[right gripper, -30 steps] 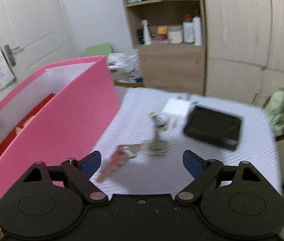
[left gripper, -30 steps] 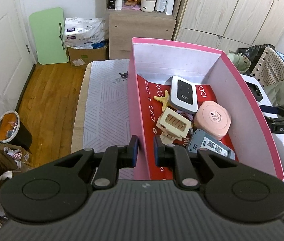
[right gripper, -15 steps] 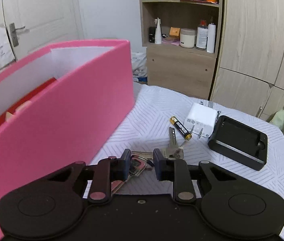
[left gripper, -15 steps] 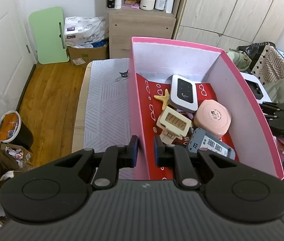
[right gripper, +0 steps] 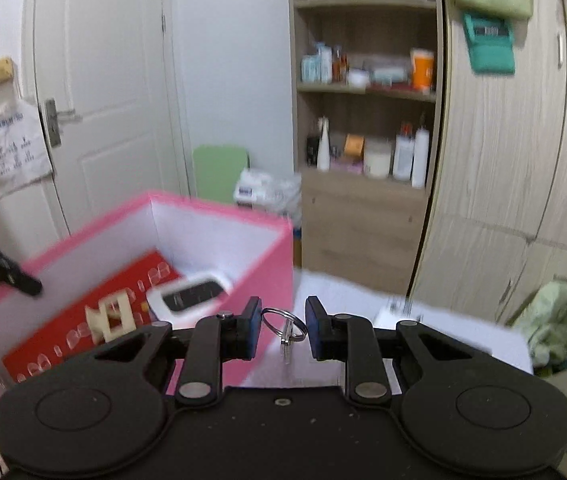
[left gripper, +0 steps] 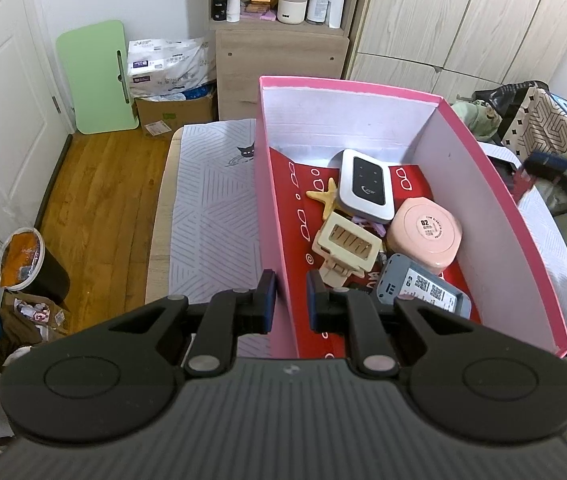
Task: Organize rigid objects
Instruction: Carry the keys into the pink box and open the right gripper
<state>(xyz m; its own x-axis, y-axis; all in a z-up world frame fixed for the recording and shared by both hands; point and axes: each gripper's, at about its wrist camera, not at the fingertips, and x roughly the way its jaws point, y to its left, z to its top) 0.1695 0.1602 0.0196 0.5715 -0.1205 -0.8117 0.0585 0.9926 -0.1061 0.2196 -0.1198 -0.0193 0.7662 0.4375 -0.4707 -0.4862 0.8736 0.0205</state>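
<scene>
My left gripper [left gripper: 290, 300] is shut on the left wall of the pink box [left gripper: 483, 184], one finger on each side of it. Inside lie a white router [left gripper: 365, 188], a starfish [left gripper: 325, 200], a cream hair clip [left gripper: 347, 244], a pink round case [left gripper: 423, 236] and a grey device [left gripper: 423, 288]. My right gripper [right gripper: 283, 326] is shut on a metal key ring [right gripper: 283, 322], with a key hanging below it, raised beside the pink box [right gripper: 219, 224]. The right wrist view is blurred.
A white charger [right gripper: 393, 312] lies on the striped tablecloth [left gripper: 211, 208] to the right of the box. A shelf cabinet [right gripper: 363, 184] and wardrobe doors [right gripper: 503, 160] stand behind. Bags and clothes [left gripper: 539, 124] pile up at the right; a bin [left gripper: 27, 268] stands on the floor.
The right gripper closed on the key ring on the table and lifted it up beside the box. The left gripper kept its hold on the box wall.
</scene>
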